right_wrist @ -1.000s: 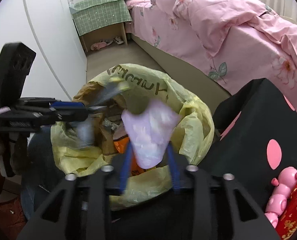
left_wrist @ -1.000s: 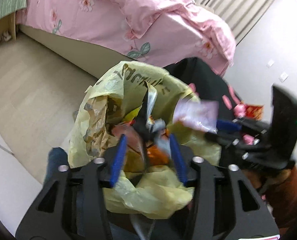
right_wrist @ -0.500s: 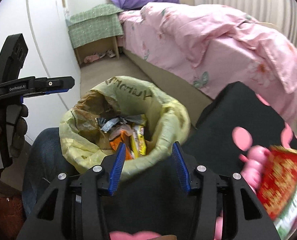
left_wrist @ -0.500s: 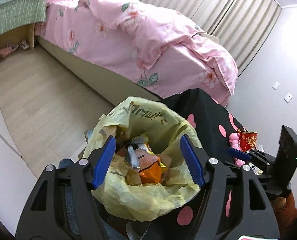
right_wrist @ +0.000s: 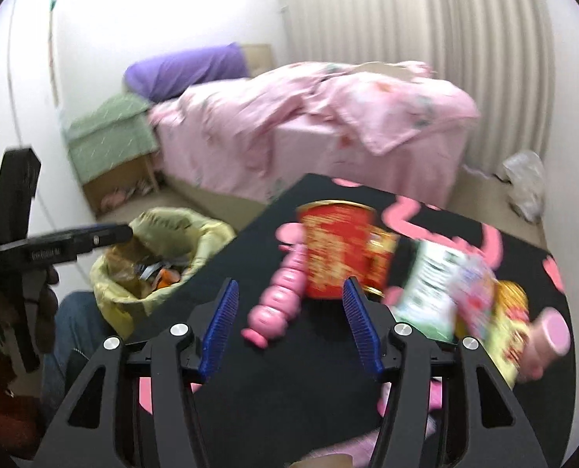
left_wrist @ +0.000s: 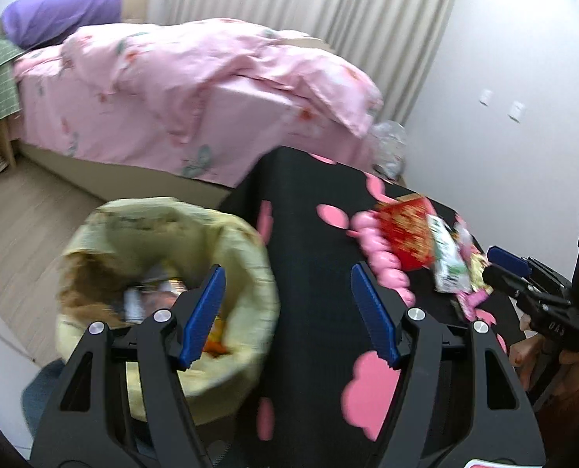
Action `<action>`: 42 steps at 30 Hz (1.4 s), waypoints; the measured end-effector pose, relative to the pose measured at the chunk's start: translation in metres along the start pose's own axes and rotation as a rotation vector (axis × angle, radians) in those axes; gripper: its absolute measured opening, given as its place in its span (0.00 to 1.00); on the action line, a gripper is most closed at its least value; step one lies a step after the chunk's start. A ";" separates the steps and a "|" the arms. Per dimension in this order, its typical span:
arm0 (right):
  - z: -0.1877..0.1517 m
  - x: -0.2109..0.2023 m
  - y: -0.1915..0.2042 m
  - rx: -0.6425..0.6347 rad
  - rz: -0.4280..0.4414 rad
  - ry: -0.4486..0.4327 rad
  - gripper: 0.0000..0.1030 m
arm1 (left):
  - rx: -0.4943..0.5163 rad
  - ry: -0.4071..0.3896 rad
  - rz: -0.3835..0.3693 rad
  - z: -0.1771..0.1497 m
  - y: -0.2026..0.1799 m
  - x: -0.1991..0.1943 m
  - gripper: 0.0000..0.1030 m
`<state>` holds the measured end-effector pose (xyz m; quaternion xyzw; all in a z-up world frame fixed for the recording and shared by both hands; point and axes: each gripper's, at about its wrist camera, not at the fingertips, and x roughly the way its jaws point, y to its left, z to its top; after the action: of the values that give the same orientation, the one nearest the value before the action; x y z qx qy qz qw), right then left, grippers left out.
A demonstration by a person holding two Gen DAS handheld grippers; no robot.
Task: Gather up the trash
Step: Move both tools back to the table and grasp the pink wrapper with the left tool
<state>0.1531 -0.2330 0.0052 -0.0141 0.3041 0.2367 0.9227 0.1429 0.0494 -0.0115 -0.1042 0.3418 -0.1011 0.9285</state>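
A bin lined with a yellow bag (left_wrist: 172,273) holds several wrappers and stands left of the black table with pink spots (left_wrist: 309,241); it also shows in the right wrist view (right_wrist: 160,257). My left gripper (left_wrist: 287,312) is open and empty, above the bin's right rim and the table edge. My right gripper (right_wrist: 289,323) is open and empty, above the table just before a red paper cup (right_wrist: 340,249) and a pink bottle (right_wrist: 277,300). A green-white wrapper (right_wrist: 430,277) and other colourful packets (right_wrist: 496,312) lie to the right. The view is blurred.
A bed with a pink floral quilt (left_wrist: 196,89) stands behind the table. A green-covered bedside stand (right_wrist: 110,136) is at the left wall. A clear plastic bag (right_wrist: 523,183) lies on the floor by the curtain. Wooden floor (left_wrist: 28,210) lies left of the bin.
Both grippers let their wrappers go into the bin and opened. Both then swung right, away from the bin toward the table's cup, bottle and packets.
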 end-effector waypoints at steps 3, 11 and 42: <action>-0.018 -0.017 -0.024 0.031 -0.068 0.011 0.52 | 0.043 0.017 -0.041 -0.006 -0.027 0.010 0.62; -0.055 -0.035 -0.068 0.071 -0.185 0.040 0.52 | 0.087 0.091 -0.121 -0.020 -0.078 0.039 0.62; -0.120 -0.070 -0.134 0.255 -0.317 0.075 0.52 | 0.344 0.450 -0.396 -0.082 -0.206 0.105 0.16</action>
<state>0.0971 -0.4021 -0.0682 0.0461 0.3599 0.0476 0.9307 0.1436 -0.1855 -0.0835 0.0147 0.4892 -0.3559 0.7961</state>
